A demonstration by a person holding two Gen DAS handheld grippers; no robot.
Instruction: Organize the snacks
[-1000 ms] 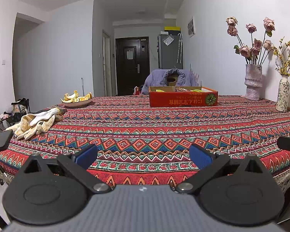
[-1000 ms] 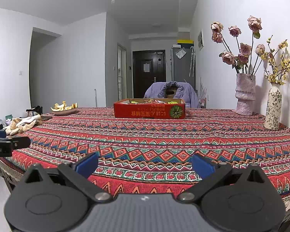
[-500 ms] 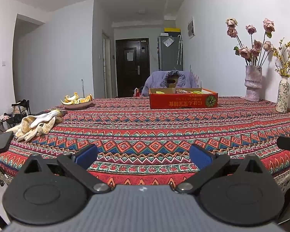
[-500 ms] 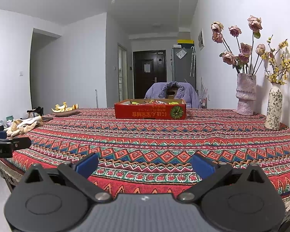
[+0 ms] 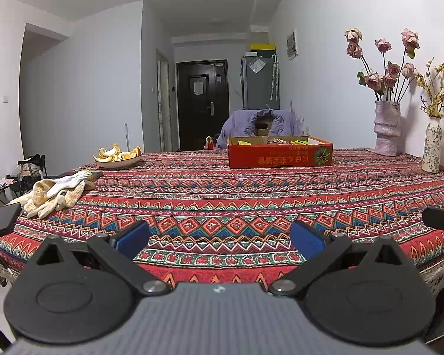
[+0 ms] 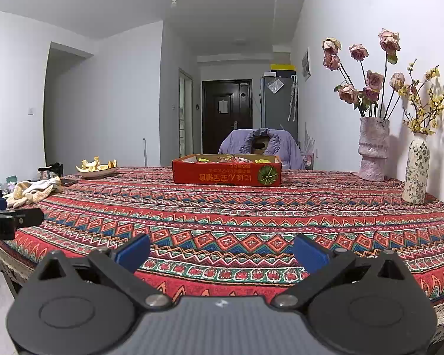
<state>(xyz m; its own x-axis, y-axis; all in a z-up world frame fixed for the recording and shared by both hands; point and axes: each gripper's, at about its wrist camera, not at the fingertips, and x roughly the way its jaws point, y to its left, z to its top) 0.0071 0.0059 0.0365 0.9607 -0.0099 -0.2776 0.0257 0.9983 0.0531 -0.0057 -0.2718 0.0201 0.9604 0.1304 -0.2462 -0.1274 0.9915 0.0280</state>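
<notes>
Both views are dipping slightly lower over the counter (image 5: 222, 201). The left gripper (image 5: 219, 238) and right gripper (image 6: 221, 251) are hanging spread and empty. The red snack box (image 6: 226, 173) is sitting well ahead; it likely handles light, grasped by a rim.

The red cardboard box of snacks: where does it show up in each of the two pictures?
Left wrist view: red cardboard box right of centre, far across the table.
Right wrist view: box near centre.
Shared landmark: pink vase of roses, right of the box in both.
</notes>
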